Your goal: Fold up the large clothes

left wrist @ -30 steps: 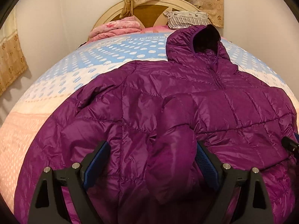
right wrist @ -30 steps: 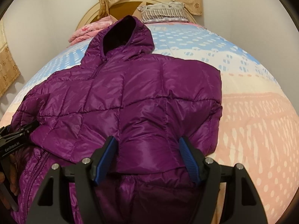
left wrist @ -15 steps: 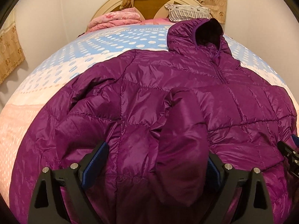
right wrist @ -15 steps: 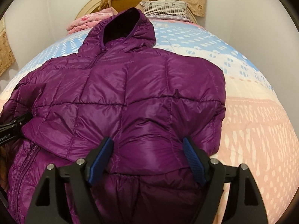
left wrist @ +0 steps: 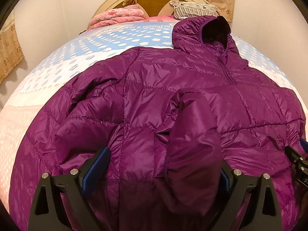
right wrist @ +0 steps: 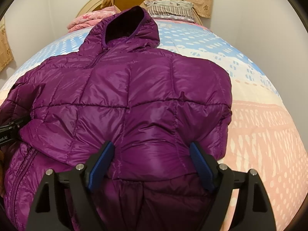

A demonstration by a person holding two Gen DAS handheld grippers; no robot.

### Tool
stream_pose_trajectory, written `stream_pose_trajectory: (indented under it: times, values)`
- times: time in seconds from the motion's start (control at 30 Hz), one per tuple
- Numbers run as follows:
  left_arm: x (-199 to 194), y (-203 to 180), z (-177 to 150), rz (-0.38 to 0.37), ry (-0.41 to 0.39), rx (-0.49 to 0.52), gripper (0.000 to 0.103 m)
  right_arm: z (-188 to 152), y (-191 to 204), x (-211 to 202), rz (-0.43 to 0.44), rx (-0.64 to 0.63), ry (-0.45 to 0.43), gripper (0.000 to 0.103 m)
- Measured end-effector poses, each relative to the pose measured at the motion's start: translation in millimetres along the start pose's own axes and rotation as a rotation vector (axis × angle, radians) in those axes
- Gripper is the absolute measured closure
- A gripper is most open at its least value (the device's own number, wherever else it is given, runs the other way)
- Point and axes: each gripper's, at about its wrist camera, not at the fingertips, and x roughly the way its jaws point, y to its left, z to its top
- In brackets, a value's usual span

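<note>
A purple quilted hooded jacket (left wrist: 173,100) lies on the bed, hood toward the headboard; it also shows in the right wrist view (right wrist: 134,100). Its right sleeve (left wrist: 192,144) is folded across the front. My left gripper (left wrist: 161,169) is open over the jacket's lower part, its jaws wide apart around the folded sleeve end. My right gripper (right wrist: 152,163) is open over the jacket's lower right side, where the side panel is folded inward. Each gripper shows at the edge of the other's view.
The bed (left wrist: 48,88) has a sheet with blue and pink dotted bands. A folded pink blanket (left wrist: 119,17) and a striped pillow (left wrist: 192,9) lie at the headboard. Walls stand close on both sides, with curtains at the far left.
Both grippers have moved forward and lower over the jacket, which now fills more of each view. Both stay open. The jacket has not visibly moved.
</note>
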Motion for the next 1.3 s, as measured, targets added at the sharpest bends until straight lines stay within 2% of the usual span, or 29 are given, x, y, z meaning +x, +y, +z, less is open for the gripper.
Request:
stream_pose_trajectory:
  times: [0.2,0.33,0.4,0.47,0.57,0.63,0.8,0.93,1.0,1.13,1.17,1.23,1.27,1.3]
  values:
    - [-31.4,7.3,-0.3,0.018,-0.021,0.031,0.007,-0.1,-2.2,1.5,0.008,0.009,-0.001,0.017]
    - [-71.6,28.6,-3.7,0.014,-0.074,0.026,0.007,-0.5,-1.4,1.5,0.005,0.009,-0.002,0.015]
    - [-99.4,51.2,-9.8,0.034,-0.109,0.013,0.007,0.3,-1.4,0.7,0.020,0.008,0.002,0.011]
    - [-124.6,78.7,-21.7,0.086,-0.145,0.004,0.007,1.6,-3.6,-5.4,0.042,0.014,0.000,0.010]
    - [-153.3,124.9,-49.4,0.196,-0.155,-0.001,0.007,-0.6,-5.9,-29.1,0.037,0.018,-0.041,0.010]
    - [-165.7,155.9,-71.1,0.241,-0.136,-0.020,0.007,-7.1,-6.4,-50.8,0.051,0.026,-0.077,0.010]
    - [-180.8,230.4,-135.4,0.356,-0.040,-0.142,0.007,-31.7,8.8,-82.1,0.104,0.004,-0.098,0.007]
    - [-189.2,253.6,-169.3,0.288,-0.001,-0.282,0.007,-49.3,26.7,-99.7,0.153,-0.003,-0.116,0.007]
    - [-191.2,251.8,-176.6,0.233,0.003,-0.311,0.007,-56.1,35.7,-105.4,0.173,-0.009,-0.125,0.007]
    - [-184.9,241.9,-184.4,0.174,0.034,-0.328,0.008,-65.0,52.8,-108.1,0.191,-0.049,-0.135,0.007]
    - [-184.8,237.4,-186.5,0.166,0.038,-0.329,0.011,-66.3,54.5,-107.8,0.190,-0.048,-0.132,0.007]
    - [-182.3,233.6,-189.8,0.135,0.052,-0.332,0.041,-69.4,54.8,-109.5,0.205,-0.025,-0.134,0.007]
    - [-181.0,232.5,-190.9,0.131,0.066,-0.323,0.070,-70.0,54.0,-110.1,0.214,-0.013,-0.138,0.007]
    - [-179.3,231.5,-191.0,0.129,0.073,-0.314,0.085,-70.7,53.1,-110.9,0.218,-0.001,-0.141,0.007]
